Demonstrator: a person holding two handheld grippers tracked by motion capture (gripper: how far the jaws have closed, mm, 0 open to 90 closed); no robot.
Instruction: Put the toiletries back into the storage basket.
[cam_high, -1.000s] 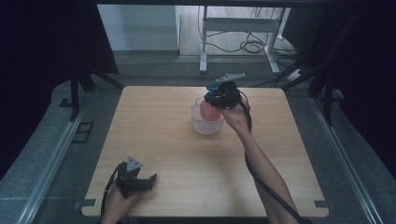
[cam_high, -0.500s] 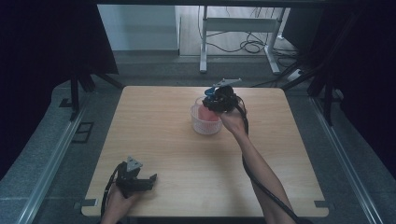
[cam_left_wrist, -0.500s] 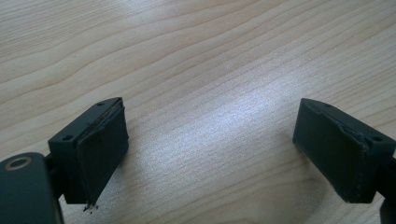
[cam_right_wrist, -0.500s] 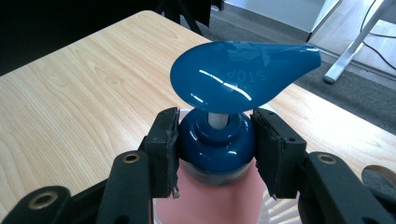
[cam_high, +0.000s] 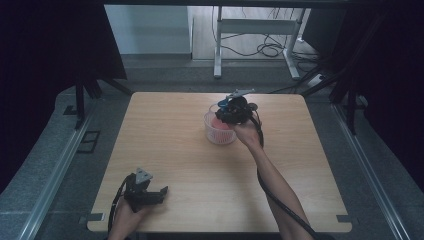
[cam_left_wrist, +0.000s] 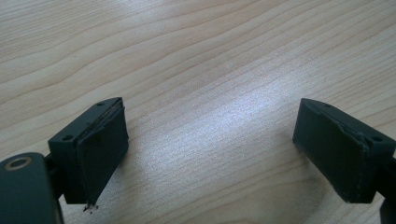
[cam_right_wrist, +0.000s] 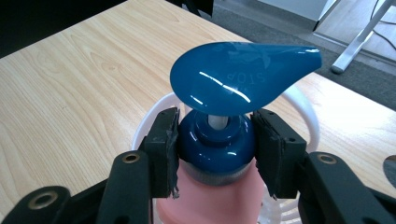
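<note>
Your right gripper (cam_right_wrist: 215, 154) jaws clamp the pump bottle (cam_right_wrist: 219, 144) collar, keeping it upright over the white basket (cam_high: 220, 131) | left gripper (cam_left_wrist: 224, 149) jaws open, parked on bench (cam_high: 200, 170).

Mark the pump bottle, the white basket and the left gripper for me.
pump bottle (cam_right_wrist: 219, 140): right gripper view, dark blue collar under the pump head.
white basket (cam_high: 212, 134): high view, left wall.
left gripper (cam_high: 161, 192): high view, between its jaws.
</note>
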